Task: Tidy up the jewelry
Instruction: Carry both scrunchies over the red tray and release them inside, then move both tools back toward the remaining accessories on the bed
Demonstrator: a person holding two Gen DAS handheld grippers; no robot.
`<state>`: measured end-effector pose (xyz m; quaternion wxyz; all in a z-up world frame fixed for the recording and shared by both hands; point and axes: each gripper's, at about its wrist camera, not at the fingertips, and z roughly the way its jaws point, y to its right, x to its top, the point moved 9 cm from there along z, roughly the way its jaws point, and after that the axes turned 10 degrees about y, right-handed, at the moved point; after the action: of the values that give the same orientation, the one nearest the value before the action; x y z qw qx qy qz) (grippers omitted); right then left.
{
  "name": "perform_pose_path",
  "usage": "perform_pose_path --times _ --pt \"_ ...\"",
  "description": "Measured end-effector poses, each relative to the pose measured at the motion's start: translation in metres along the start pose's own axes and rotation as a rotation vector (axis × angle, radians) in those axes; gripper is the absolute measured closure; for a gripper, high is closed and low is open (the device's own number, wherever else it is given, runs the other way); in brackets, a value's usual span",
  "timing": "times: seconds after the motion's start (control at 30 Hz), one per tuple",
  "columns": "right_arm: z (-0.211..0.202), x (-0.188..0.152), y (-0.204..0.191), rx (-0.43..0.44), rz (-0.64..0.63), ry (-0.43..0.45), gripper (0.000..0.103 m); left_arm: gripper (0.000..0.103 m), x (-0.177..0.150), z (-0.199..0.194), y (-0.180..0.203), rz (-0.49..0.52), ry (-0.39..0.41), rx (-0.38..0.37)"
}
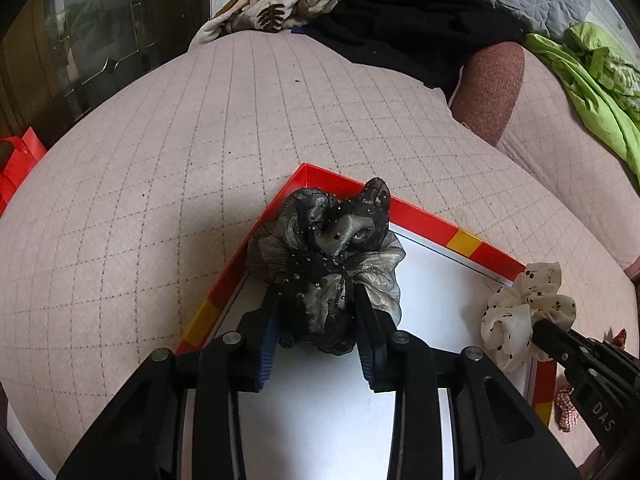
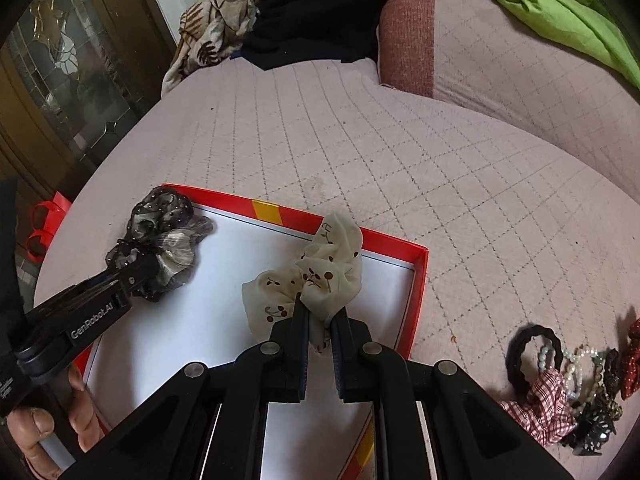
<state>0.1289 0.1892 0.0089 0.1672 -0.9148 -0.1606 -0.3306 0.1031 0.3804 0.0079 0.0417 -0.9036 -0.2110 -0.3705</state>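
Observation:
My left gripper point(image 1: 316, 304) is shut on a grey-black sparkly scrunchie point(image 1: 324, 248) and holds it over the far left corner of a red box lid with a white floor point(image 1: 424, 280). It also shows in the right wrist view point(image 2: 160, 240). My right gripper point(image 2: 320, 308) is shut on a cream cherry-print scrunchie point(image 2: 320, 276) over the box's right side point(image 2: 416, 300). That scrunchie also shows in the left wrist view point(image 1: 524, 308).
A pile of hair ties, bead bracelets, a red-checked scrunchie and a black claw clip point(image 2: 568, 384) lies on the pink quilted sofa seat point(image 2: 360, 152) right of the box. Clothes point(image 2: 312, 16) and a green cloth point(image 2: 552, 4) lie at the back. A red bag point(image 1: 16, 164) stands at the left.

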Motion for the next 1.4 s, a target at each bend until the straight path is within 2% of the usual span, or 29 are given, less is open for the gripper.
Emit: perform_pose_path --times 0.13,0.2,0.27,0.33,0.43,0.73,0.9,1.17,1.4 --pt "0.001 -0.002 -0.002 -0.009 -0.010 0.002 0.088 0.063 0.000 -0.001 0.002 0.009 0.010 -0.004" --pt "0.001 -0.002 -0.003 -0.003 -0.012 0.001 0.073 0.062 0.001 -0.003 0.002 0.013 0.013 -0.001" --pt "-0.002 -0.001 -0.003 -0.008 -0.016 0.015 0.051 0.060 0.002 -0.006 0.001 0.017 0.022 0.004" --pt "-0.006 0.002 -0.004 -0.012 -0.027 0.036 0.047 0.058 0.004 -0.013 0.001 0.021 0.038 0.009" --pt "-0.013 0.004 -0.007 -0.011 -0.045 0.049 0.047 0.054 0.007 -0.025 0.000 0.027 0.070 0.018" --pt "-0.047 -0.009 -0.001 -0.001 -0.024 0.062 0.046 0.053 0.005 -0.064 0.004 0.051 0.107 0.027" --pt "-0.076 -0.024 0.012 -0.011 -0.007 0.072 0.046 0.048 -0.015 -0.097 0.010 0.075 0.116 0.029" --pt "-0.120 -0.056 0.037 -0.031 0.046 0.085 0.044 0.047 -0.052 -0.138 0.032 0.108 0.090 -0.004" --pt "-0.153 -0.086 0.070 -0.054 0.100 0.099 0.044 0.047 -0.078 -0.171 0.064 0.191 0.094 -0.023"
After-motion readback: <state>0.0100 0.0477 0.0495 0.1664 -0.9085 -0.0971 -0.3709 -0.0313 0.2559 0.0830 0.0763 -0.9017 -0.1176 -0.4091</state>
